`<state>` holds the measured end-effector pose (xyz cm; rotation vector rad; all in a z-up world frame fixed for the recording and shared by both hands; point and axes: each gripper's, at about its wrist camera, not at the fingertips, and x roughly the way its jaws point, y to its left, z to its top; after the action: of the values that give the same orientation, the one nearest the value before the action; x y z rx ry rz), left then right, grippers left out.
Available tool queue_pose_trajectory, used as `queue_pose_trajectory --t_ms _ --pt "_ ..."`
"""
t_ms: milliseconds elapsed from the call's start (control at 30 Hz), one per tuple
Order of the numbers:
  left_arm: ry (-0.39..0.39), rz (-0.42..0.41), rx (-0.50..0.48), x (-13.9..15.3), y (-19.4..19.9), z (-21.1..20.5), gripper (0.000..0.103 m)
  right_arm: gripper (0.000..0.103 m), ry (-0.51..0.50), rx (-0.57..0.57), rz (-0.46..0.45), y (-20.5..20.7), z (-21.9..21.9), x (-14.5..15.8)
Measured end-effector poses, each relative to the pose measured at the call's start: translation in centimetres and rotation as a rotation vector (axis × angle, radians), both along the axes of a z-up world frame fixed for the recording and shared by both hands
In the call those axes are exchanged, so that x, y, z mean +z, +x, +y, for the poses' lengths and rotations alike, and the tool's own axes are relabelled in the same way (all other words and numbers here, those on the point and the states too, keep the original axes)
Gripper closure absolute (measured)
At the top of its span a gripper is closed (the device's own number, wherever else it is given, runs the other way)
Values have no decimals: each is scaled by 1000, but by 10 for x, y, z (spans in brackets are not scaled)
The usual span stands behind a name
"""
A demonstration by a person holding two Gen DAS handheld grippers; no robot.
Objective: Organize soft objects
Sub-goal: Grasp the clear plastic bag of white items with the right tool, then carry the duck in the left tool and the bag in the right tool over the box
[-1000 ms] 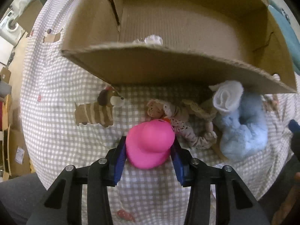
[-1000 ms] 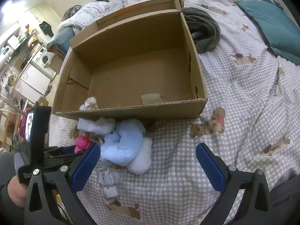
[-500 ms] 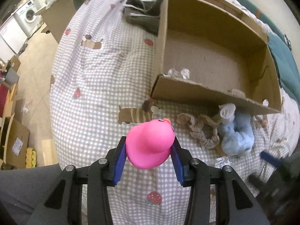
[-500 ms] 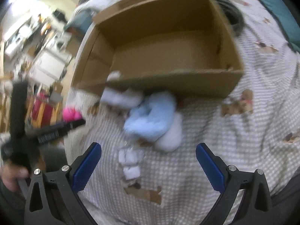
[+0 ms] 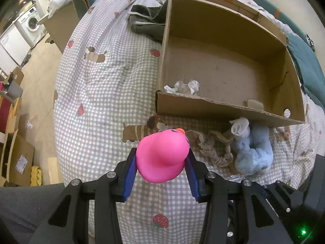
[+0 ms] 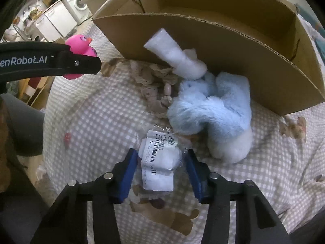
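Note:
My left gripper (image 5: 161, 163) is shut on a pink rubber duck (image 5: 161, 156) and holds it above the checked bedspread, left of the cardboard box (image 5: 223, 109). The duck also shows in the right wrist view (image 6: 81, 47). My right gripper (image 6: 159, 162) has its jaws around a clear bag of white soft items with a barcode label (image 6: 159, 158); the blue pads sit at the bag's sides. A light blue plush toy (image 6: 215, 113), a white rolled sock (image 6: 174, 58) and a beige lace cloth (image 6: 154, 81) lie against the box front.
Crumpled white pieces (image 5: 182, 86) lie inside the box's near-left corner. A dark garment (image 5: 146, 23) lies behind the box. The bed edge drops to the floor at left, with a washing machine (image 5: 30, 22) and cardboard boxes (image 5: 14, 160) beyond.
My left gripper has lifted the duck up and back from the pile. My right gripper has moved down to the labelled bag and narrowed its jaws around it.

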<state>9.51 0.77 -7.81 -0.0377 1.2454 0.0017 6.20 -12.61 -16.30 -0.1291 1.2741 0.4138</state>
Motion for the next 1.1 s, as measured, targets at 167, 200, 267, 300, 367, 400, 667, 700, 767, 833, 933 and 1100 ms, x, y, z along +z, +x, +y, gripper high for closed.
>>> queue_pose_trajectory --t_ms 167,200,267,300,367,400,667,700,767,833,933,1100 --pt "-13 -5 -1 1 0 2 62 61 25 7 -22 -15 -4 17" --pt "-13 -9 0 2 0 2 62 61 31 8 -21 -15 -4 22" --pt "-12 -15 -6 5 -2 1 62 61 61 -3 -11 -22 -5 32" --pt "-14 -16 -7 6 -3 1 62 61 79 -12 -3 -24 -8 36" --pt "-18 -25 -13 9 -6 0 62 61 109 -20 -7 -32 -14 46" --pt "-13 -34 -18 11 -8 -1 62 61 118 -21 -18 -34 -15 51" --pt "4 -122 -68 22 -12 -14 62 61 232 -114 -118 -33 -52 91" --pt "12 -143 -75 25 -13 -17 62 61 243 -134 -130 -29 -58 94" --pt "17 -172 -90 30 -14 -21 62 61 268 -173 -147 -22 -72 100" --pt "35 -202 -107 34 -15 -27 62 61 287 -209 -165 -16 -83 105" --pt "55 -216 -123 34 -13 -33 62 61 302 -244 -187 -6 -98 112" --pt "55 -219 -123 36 -7 -35 62 61 312 -290 -207 17 -107 111"
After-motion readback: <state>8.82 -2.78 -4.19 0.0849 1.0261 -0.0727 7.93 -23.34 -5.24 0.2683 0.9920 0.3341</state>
